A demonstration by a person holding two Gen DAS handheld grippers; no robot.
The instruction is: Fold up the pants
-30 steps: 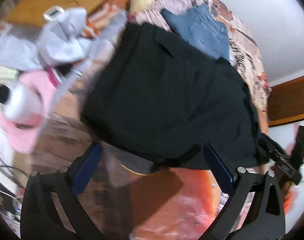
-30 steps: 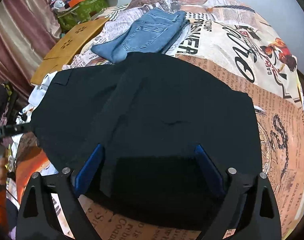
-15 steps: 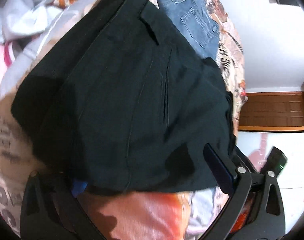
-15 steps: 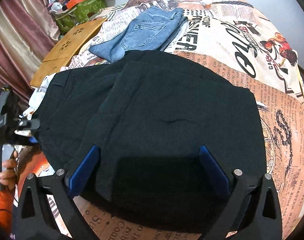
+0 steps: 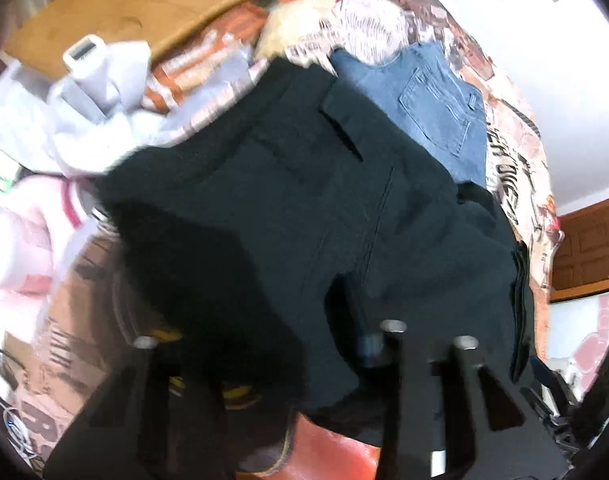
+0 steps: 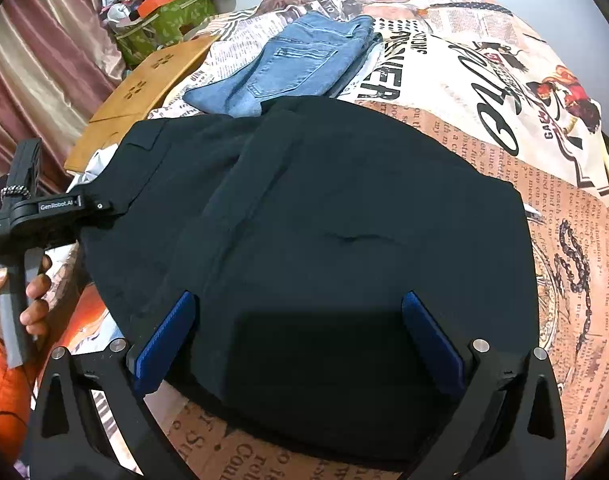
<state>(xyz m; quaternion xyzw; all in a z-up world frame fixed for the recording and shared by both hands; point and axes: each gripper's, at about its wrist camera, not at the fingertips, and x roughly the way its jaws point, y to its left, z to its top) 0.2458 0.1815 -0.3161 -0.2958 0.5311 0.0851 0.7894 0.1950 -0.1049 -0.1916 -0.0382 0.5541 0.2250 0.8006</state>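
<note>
A: Where are the black pants (image 6: 324, 240)?

B: Spread flat on the newsprint-patterned bedspread (image 6: 544, 184), part-folded, just this side of the folded jeans (image 6: 300, 68), probably so each edge is reachable.

A: And the claws?

B: The left gripper (image 5: 304, 364) has just been closing, narrow now, seemingly pinching the pants' near edge. The right gripper (image 6: 300, 336) hangs wide over them, holding nothing.
</note>
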